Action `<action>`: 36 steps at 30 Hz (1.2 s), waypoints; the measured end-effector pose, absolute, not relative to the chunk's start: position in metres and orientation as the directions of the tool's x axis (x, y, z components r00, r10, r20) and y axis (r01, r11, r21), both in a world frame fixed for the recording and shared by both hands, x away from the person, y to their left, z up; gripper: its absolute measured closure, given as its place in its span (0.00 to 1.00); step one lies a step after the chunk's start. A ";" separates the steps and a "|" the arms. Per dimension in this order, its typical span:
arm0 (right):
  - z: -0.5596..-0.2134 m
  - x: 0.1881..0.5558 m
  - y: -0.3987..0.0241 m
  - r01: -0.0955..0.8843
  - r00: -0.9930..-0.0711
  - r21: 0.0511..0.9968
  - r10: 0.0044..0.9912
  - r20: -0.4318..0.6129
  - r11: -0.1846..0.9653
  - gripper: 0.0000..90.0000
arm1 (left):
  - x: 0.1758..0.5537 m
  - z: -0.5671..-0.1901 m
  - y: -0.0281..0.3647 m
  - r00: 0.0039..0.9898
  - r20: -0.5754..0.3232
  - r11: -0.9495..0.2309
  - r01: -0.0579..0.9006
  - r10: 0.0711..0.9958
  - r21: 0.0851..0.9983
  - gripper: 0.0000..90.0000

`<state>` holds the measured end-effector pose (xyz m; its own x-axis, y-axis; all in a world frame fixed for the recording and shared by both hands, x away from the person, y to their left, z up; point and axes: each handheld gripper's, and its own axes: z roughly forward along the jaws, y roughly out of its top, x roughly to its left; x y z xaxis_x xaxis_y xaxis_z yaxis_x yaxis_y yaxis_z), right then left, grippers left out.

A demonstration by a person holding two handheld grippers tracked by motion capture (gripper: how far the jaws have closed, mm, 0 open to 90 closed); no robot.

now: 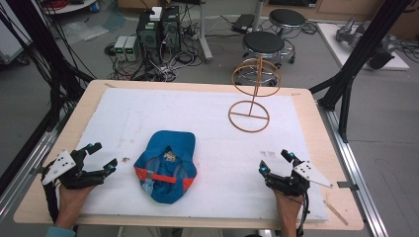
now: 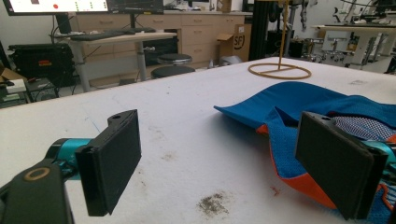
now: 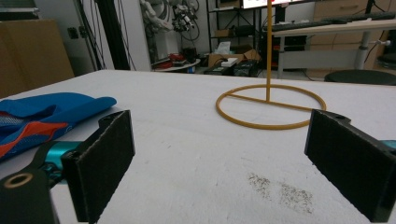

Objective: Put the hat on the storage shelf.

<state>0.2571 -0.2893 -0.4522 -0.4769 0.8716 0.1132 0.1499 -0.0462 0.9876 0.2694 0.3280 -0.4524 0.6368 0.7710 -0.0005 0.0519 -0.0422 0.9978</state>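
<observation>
A blue cap [image 1: 167, 165] with orange trim lies upside down on the white mat [image 1: 212, 128], left of the middle. An orange wire stand [image 1: 253, 94] with a round base and a ball-shaped top stands at the far right of the mat. My left gripper [image 1: 103, 157] rests at the near left, just left of the cap, its jaws open and empty. In the left gripper view the cap [image 2: 317, 107] lies ahead on the right, partly behind the right jaw. My right gripper [image 1: 275, 162] sits at the near right, open with nothing between its jaws. Its own view shows the stand's base ring [image 3: 271, 106] ahead and the cap [image 3: 46, 114] at the left.
The mat covers a wooden table [image 1: 34, 195] whose edges show all round. Dirty specks [image 2: 212, 204] mark the mat near each gripper. Behind the table are stools [image 1: 263, 43], computer boxes [image 1: 158, 29], cables and black frame posts [image 1: 365, 44].
</observation>
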 end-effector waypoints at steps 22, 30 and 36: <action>-0.452 0.257 -0.288 0.142 -0.475 0.989 0.875 0.096 -0.031 0.08 | 0.270 -0.452 0.327 0.634 -0.003 -0.050 0.066 0.773 0.997 0.17; -0.452 0.257 -0.287 0.149 -0.477 0.989 0.874 0.093 -0.023 0.08 | 0.275 -0.440 0.320 0.666 0.015 -0.089 0.077 0.746 0.993 0.16; -0.452 0.257 -0.286 0.158 -0.478 0.987 0.873 0.094 -0.020 0.08 | 0.278 -0.428 0.309 0.707 0.009 -0.109 0.096 0.707 0.989 0.16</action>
